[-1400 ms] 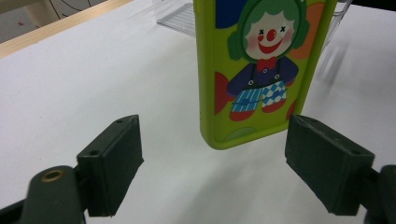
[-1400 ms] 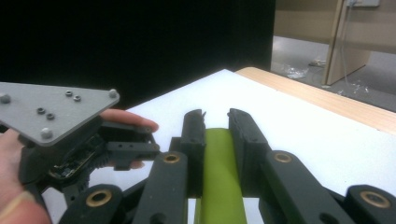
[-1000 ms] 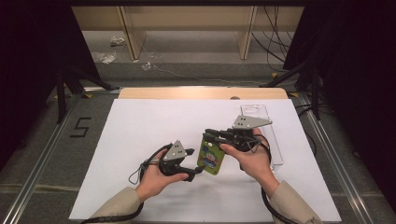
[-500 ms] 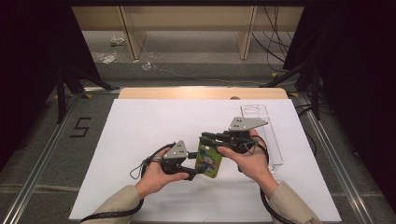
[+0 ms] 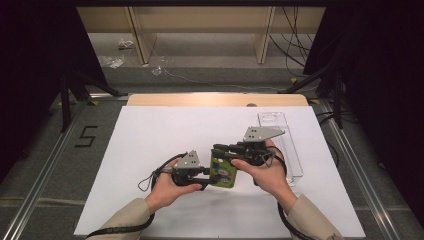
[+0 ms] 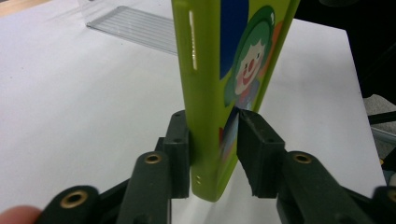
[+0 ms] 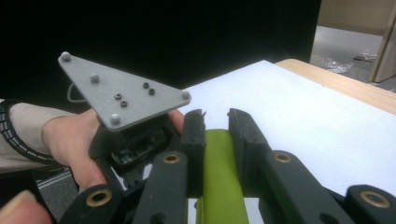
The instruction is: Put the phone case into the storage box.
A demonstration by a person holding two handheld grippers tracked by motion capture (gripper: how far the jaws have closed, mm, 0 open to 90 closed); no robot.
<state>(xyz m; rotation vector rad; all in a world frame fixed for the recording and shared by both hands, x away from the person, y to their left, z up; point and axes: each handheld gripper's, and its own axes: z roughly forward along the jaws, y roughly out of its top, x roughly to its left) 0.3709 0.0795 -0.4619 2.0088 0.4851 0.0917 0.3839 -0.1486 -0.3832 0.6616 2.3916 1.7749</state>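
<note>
The left gripper (image 5: 206, 176) moved right and closed onto the case (image 5: 223, 172). The case tipped from flat toward its edge between both grippers.

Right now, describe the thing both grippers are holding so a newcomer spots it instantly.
On the white table, look near the front edge, between the person's two hands. The left gripper and right gripper both clamp a lime-green phone case printed with a cartoon clown. The clear plastic tray beside it is colourless.

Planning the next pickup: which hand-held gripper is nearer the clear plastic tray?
Right. The right hand-held gripper is just beside the clear tray; the left hand-held gripper sits farther left.
</note>
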